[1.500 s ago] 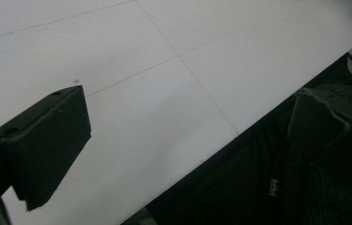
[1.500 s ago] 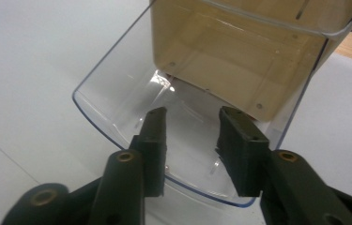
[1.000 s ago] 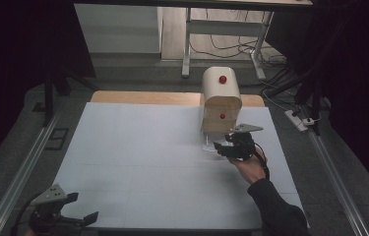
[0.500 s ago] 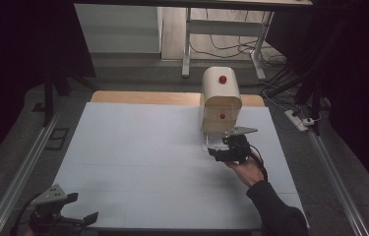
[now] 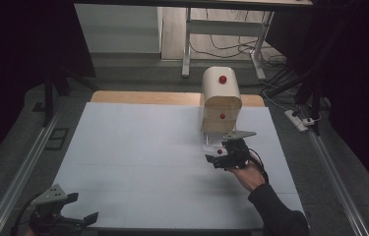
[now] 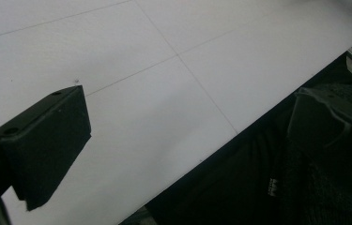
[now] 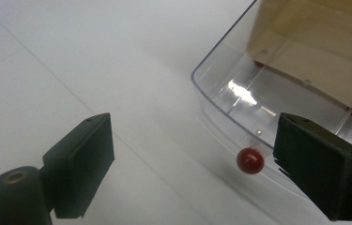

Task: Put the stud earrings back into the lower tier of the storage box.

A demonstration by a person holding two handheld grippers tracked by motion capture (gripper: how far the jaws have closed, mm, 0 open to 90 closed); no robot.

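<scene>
Dim room, grey floor (image 5: 19, 147), desk legs (image 5: 187, 44), cables (image 5: 221, 46) behind

A power strip (image 5: 297, 119) lies on the floor, beside what looks like a desk frame (image 5: 188, 42).

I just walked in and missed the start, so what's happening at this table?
A person is working on a cream bread-bin-like box at the far side of the white table. Its clear front flap lies open on the table. The right gripper sits just in front of that flap; its jaws have just been opening and stand wide on either side of the flap's red knob, not touching it. The left gripper rests open at the near left corner, holding nothing.
</scene>
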